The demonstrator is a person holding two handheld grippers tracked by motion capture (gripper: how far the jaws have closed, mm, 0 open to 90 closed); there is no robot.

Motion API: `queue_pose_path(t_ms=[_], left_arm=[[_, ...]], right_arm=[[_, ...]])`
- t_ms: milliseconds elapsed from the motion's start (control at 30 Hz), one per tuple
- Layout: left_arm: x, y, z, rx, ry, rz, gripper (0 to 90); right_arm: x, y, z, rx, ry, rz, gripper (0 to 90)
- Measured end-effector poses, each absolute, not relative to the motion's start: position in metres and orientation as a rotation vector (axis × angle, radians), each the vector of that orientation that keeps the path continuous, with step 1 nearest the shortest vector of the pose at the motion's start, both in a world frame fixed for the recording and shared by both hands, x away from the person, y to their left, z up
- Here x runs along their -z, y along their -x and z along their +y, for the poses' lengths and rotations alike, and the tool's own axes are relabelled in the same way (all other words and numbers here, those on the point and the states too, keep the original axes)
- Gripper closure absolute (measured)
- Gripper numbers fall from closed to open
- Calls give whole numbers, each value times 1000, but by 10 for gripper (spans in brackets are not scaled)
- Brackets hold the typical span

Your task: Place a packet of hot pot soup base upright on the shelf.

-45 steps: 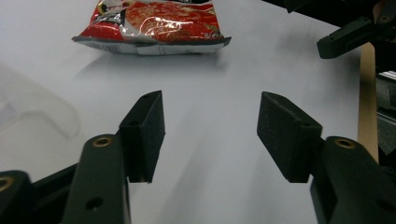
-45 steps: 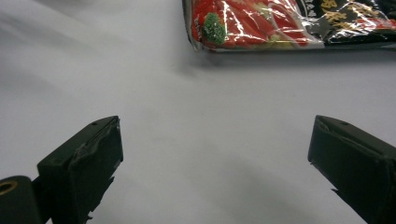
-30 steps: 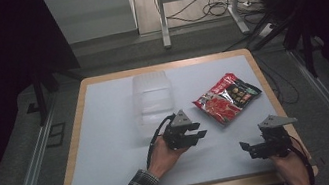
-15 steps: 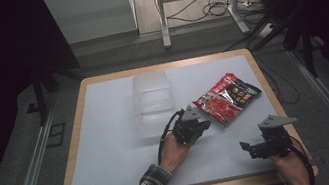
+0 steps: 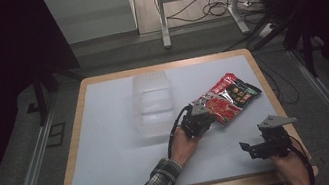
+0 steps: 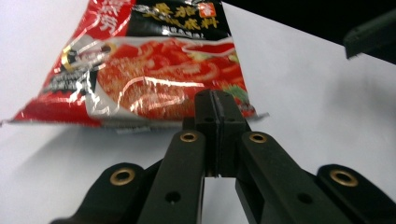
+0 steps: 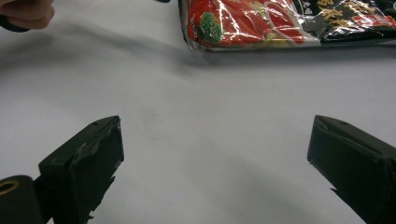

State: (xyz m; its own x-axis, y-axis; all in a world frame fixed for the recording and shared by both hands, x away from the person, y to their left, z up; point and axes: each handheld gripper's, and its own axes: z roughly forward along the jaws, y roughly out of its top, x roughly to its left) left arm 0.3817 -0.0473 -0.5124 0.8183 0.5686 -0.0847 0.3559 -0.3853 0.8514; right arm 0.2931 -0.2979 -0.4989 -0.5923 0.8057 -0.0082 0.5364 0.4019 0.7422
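From above, the left gripper (image 5: 201,118) is at the near-left corner of a red noodle packet (image 5: 226,97), which lies flat on the white table (image 5: 111,147) right of the middle. A clear plastic box (image 5: 153,102) stands just left of them. The left gripper view shows what the high view cannot: its jaws are pressed together, and their tips meet the bottom seam of the packet (image 6: 154,70); whether the seam is pinched between them I cannot tell. The right gripper (image 5: 262,144) rests near the front right edge, well apart from the packet. In the right gripper view its jaws stand wide with bare table between them, and the packet (image 7: 280,21) lies farther ahead.
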Motion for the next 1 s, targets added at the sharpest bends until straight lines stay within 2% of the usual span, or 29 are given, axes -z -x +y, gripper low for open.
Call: queue_pose_path(t_ms=[467, 1000], left_arm=[[524, -396, -67, -301, -2045, 718, 899], [531, -387, -67, -364, -2051, 704, 900]], right_arm=[[499, -293, -299, -1031, -1165, 2297, 36], [498, -293, -300, -1033, -1196, 2304, 34]])
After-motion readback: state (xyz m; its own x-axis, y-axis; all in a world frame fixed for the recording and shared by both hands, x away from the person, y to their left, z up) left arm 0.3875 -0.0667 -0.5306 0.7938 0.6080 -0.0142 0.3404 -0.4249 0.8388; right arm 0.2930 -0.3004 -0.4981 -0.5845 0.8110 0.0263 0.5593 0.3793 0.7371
